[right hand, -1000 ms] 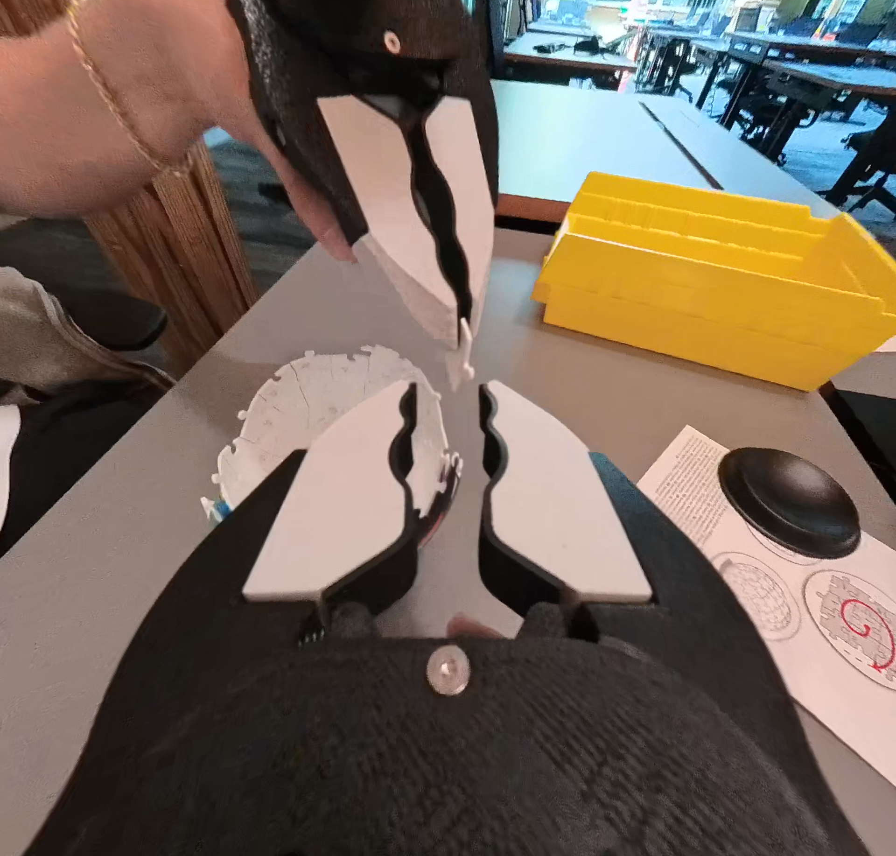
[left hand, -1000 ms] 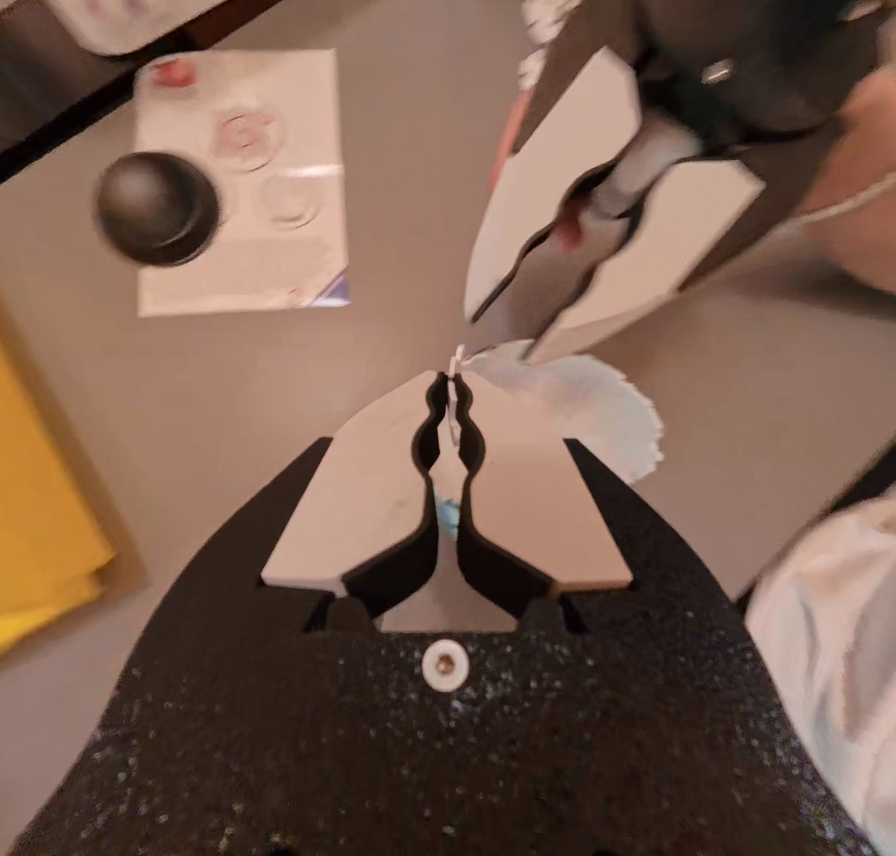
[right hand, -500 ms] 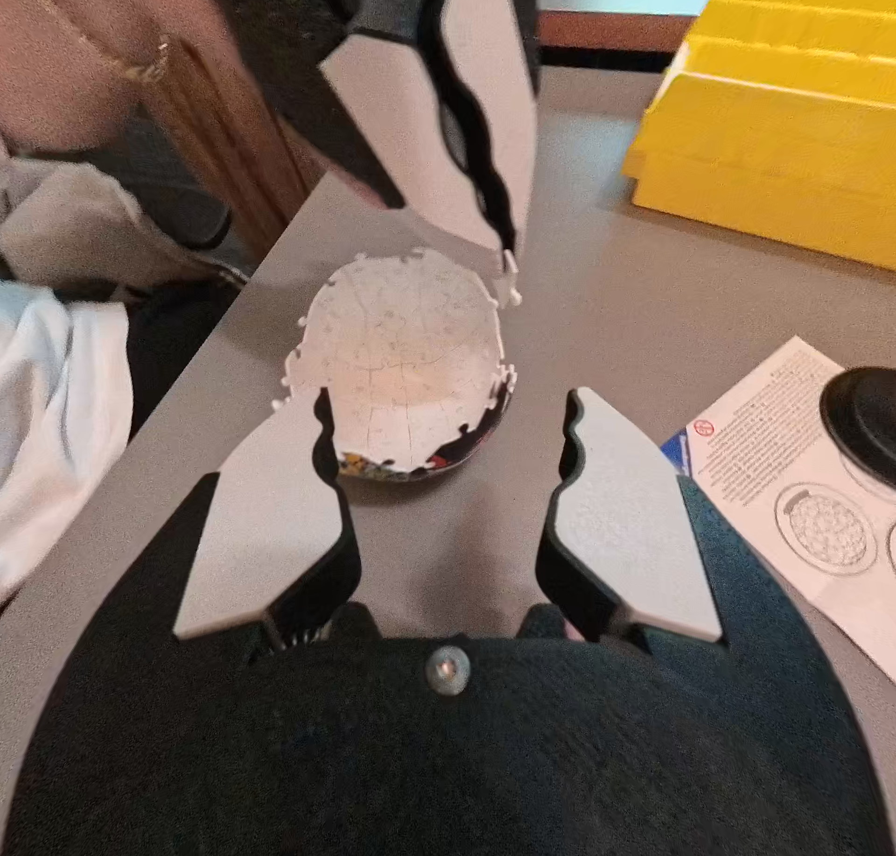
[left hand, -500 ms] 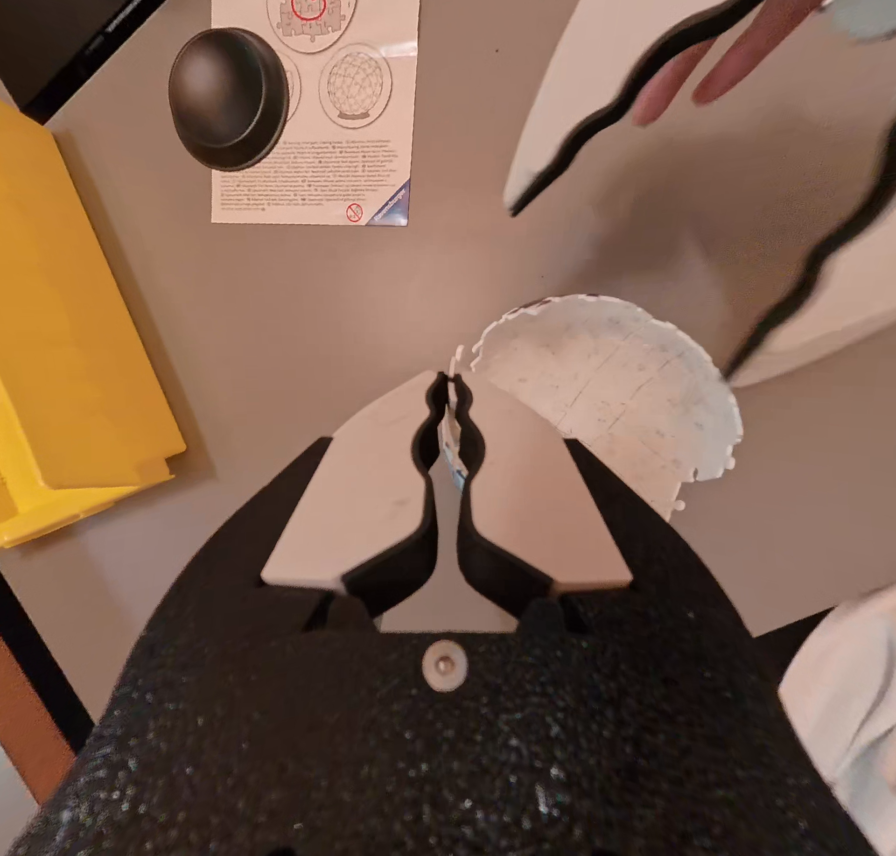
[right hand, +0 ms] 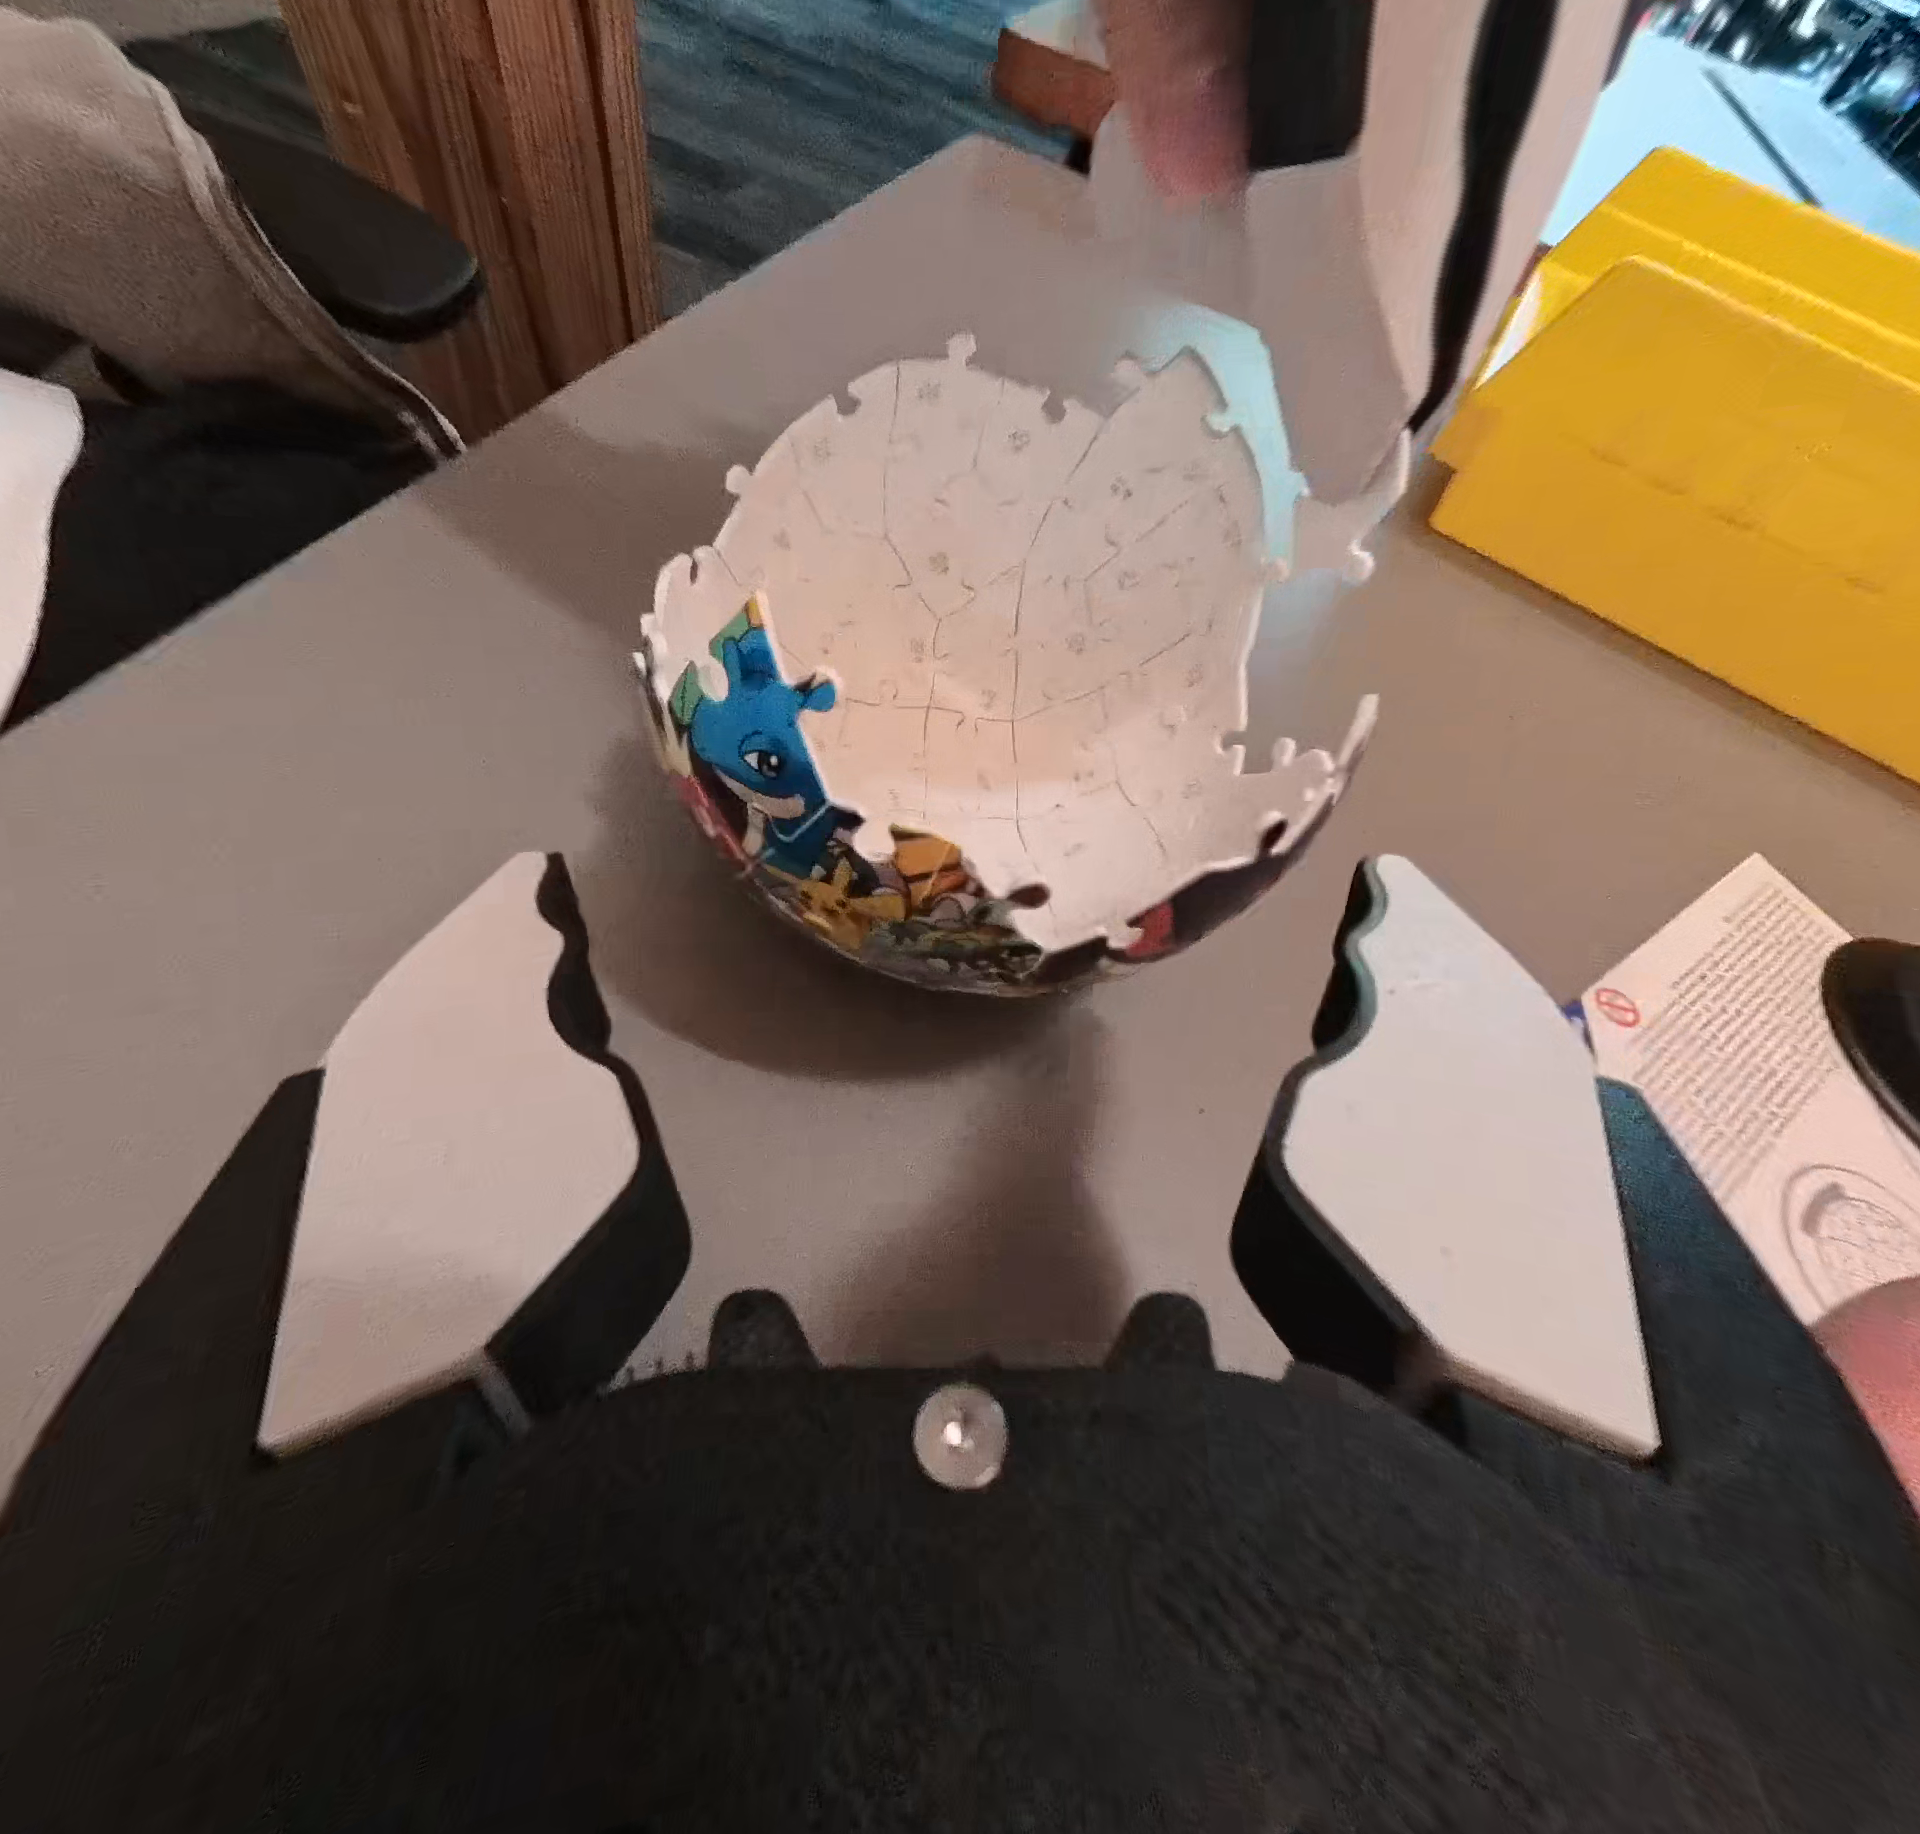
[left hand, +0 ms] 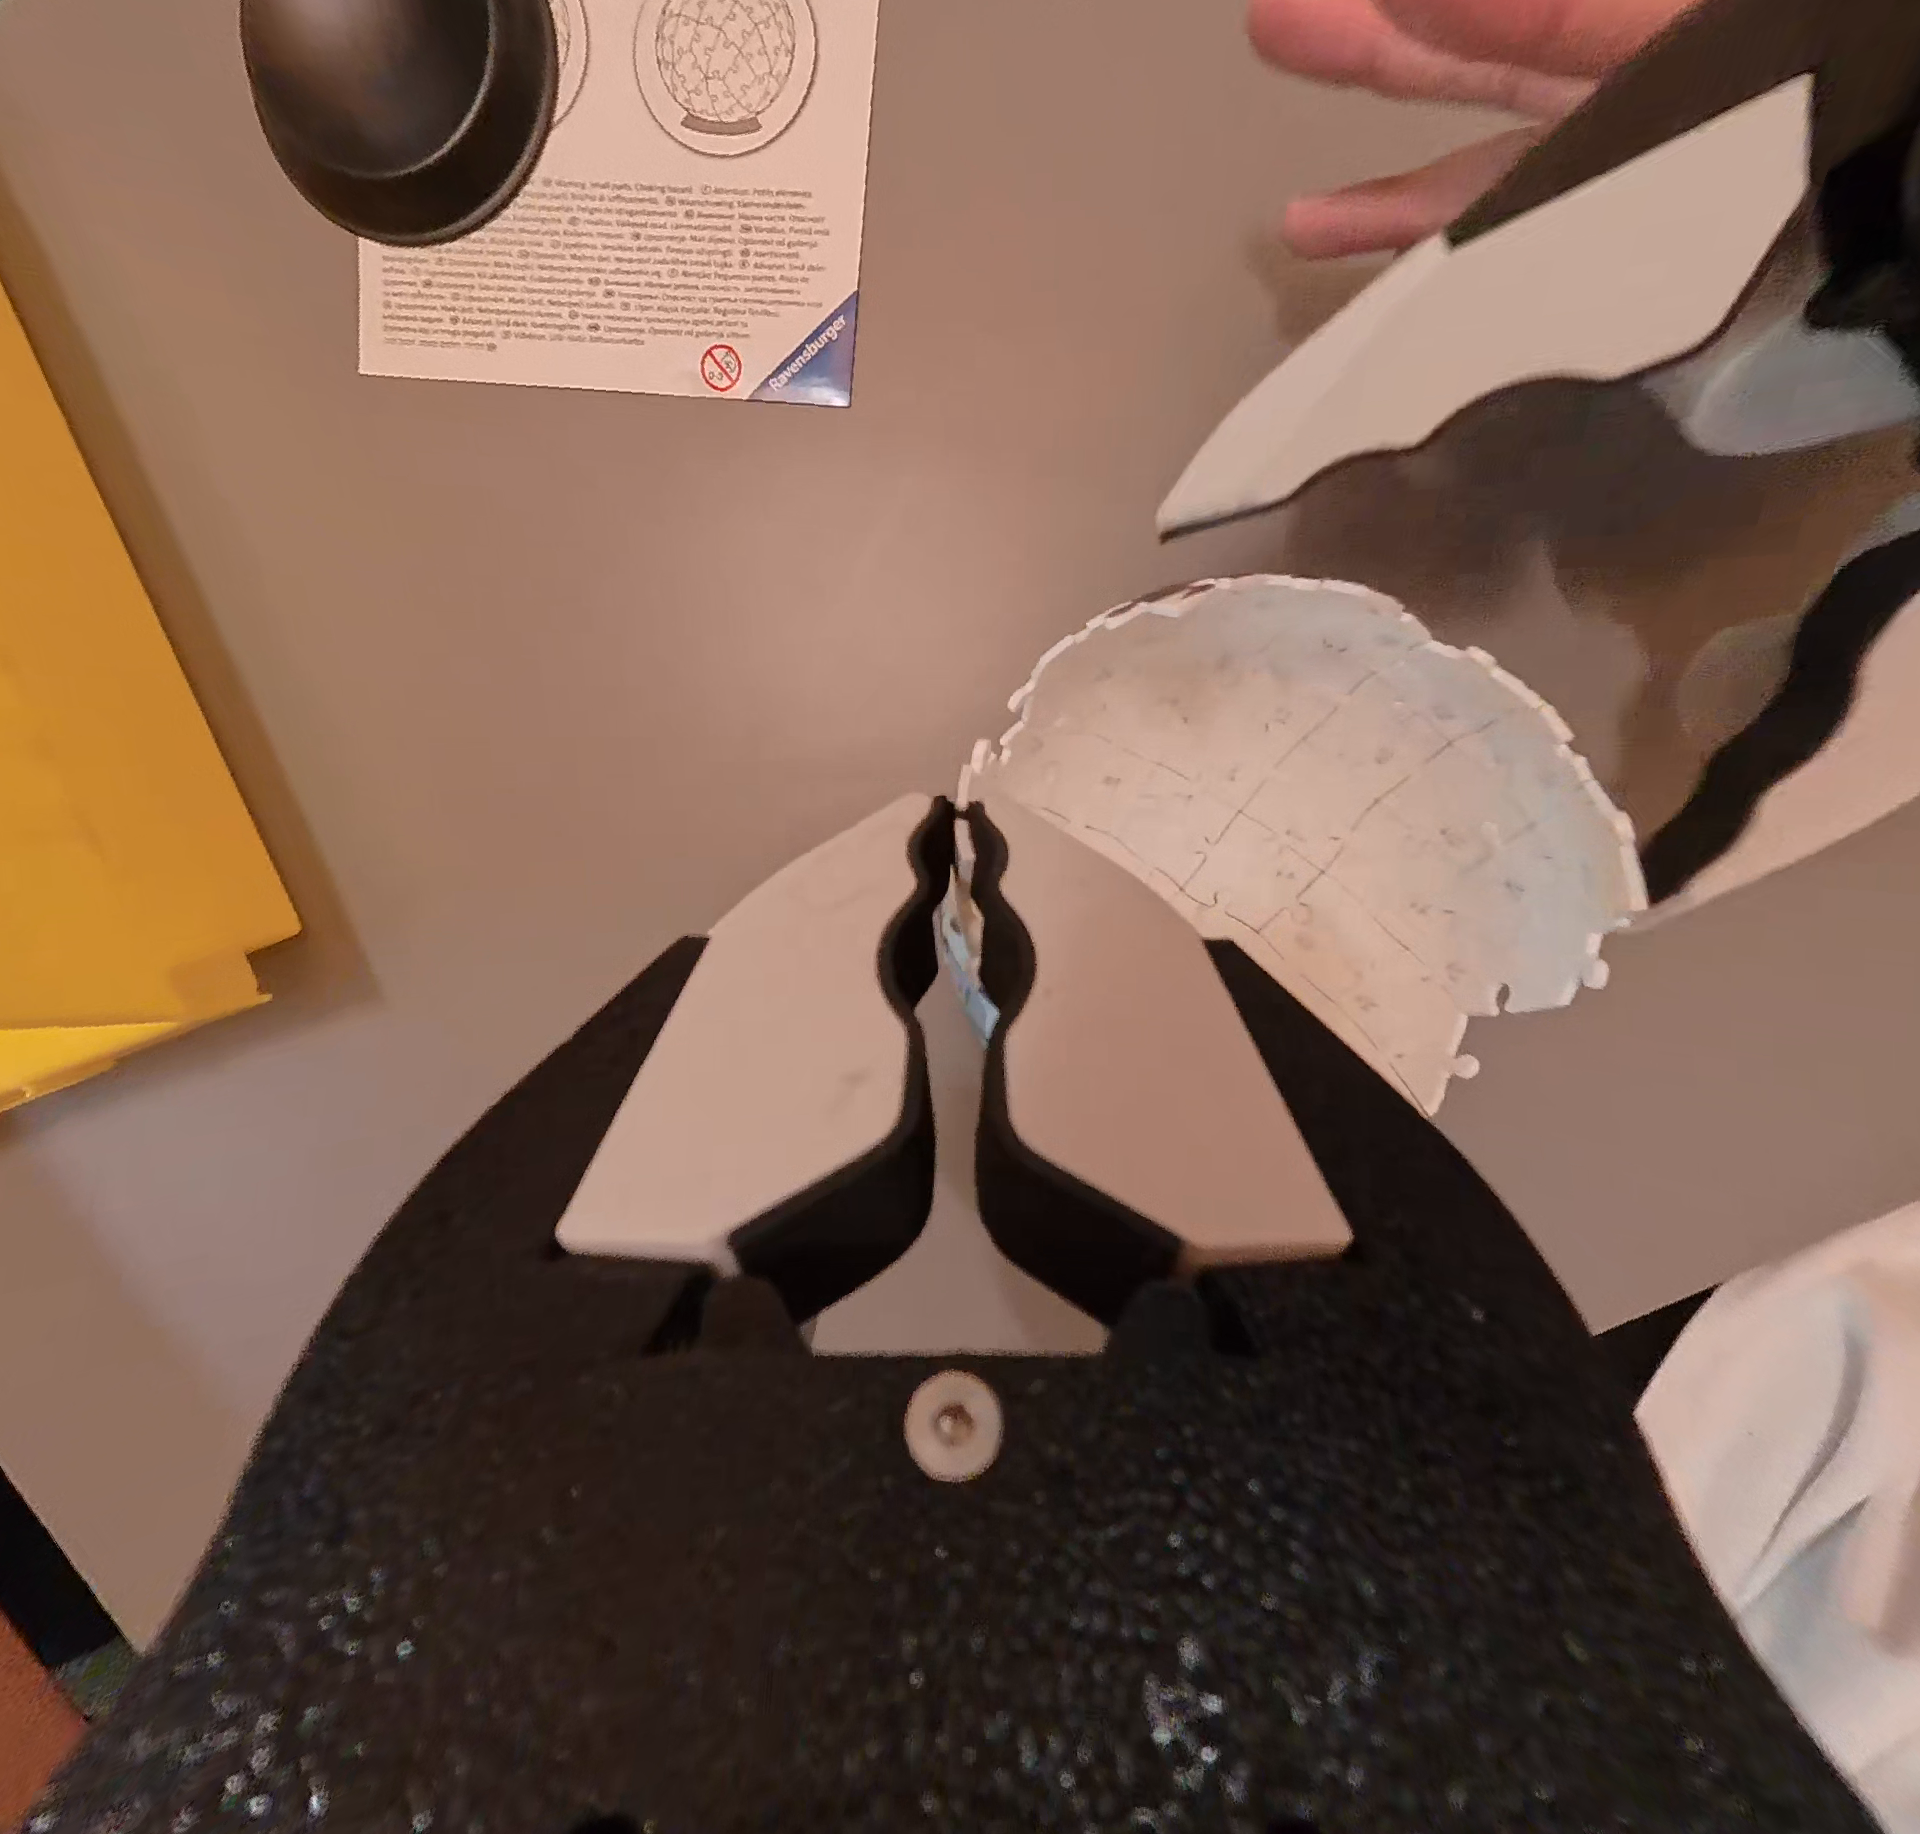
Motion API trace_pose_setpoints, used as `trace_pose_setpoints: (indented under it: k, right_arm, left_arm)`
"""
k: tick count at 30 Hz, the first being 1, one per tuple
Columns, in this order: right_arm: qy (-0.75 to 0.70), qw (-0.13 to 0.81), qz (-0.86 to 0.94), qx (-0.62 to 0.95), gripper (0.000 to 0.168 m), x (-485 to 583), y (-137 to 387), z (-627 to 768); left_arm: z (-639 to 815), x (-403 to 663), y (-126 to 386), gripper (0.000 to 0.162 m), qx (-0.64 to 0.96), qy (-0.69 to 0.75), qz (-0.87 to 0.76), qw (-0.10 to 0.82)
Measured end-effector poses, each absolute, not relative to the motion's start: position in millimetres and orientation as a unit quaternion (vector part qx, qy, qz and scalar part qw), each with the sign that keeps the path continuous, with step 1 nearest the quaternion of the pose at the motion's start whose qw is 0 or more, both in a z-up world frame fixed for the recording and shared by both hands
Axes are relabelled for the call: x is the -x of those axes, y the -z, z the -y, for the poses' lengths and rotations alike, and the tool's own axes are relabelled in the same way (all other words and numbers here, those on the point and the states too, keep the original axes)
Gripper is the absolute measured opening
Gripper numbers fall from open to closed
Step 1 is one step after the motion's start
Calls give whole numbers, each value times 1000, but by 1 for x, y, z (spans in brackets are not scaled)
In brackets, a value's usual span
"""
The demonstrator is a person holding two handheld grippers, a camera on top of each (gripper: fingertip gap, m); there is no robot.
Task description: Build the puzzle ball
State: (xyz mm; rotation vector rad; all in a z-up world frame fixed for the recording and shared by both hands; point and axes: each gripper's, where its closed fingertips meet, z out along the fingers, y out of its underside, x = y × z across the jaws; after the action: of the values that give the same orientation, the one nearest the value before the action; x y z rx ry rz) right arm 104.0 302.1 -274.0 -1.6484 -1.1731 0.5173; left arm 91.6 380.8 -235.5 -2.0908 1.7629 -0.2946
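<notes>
One step only: seat the small puzzle piece (left hand: 964, 937) into the jagged rim of the half-built puzzle ball (right hand: 997, 662). Rests as an open bowl on the grey table (right hand: 312, 745), white inside up and printed side down, just ahead of the right gripper (right hand: 956, 875). Spread wide and holding nothing, with a finger on either side of the bowl's near edge and apart from it. Clamped on the piece edge-on, the left gripper (left hand: 961, 818), right beside the rim. Blurred in the right wrist view, so cannot tell whether tab and notch meet yet.

To do this well:
- Steady the bowl first. Probably light, and likely to rock on its round bottom, so close the right fingers gently on the near wall.
- Avoid a hard squeeze, which may pop the seams.
- Turn the piece until its curve follows the wall, then line tab against notch.
- Press along the wall rather than straight down, or risk tipping the bowl.
- Let go only once flush with its neighbours.
</notes>
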Motion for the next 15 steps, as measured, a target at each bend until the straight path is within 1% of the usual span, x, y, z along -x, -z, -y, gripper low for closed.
trace_pose_setpoints:
  k: [2,3,6,10,15]
  right_arm:
    - [-182,502,492,687,120,-102,284,-309]
    - [-167,507,490,689,120,-102,285,-313]
    - [-139,530,492,676,122,-98,282,-318]
    - [-63,547,510,661,128,-96,287,-325]
    - [-37,580,506,637,126,-85,280,-325]
  left_arm:
    - [-382,-92,237,2,748,105,-627,192]
    - [-383,-92,237,2,749,106,-624,193]
    - [-387,-90,239,2,755,103,-619,191]
    - [-389,-87,241,2,760,99,-615,185]
    - [-387,-82,243,2,765,99,-610,182]
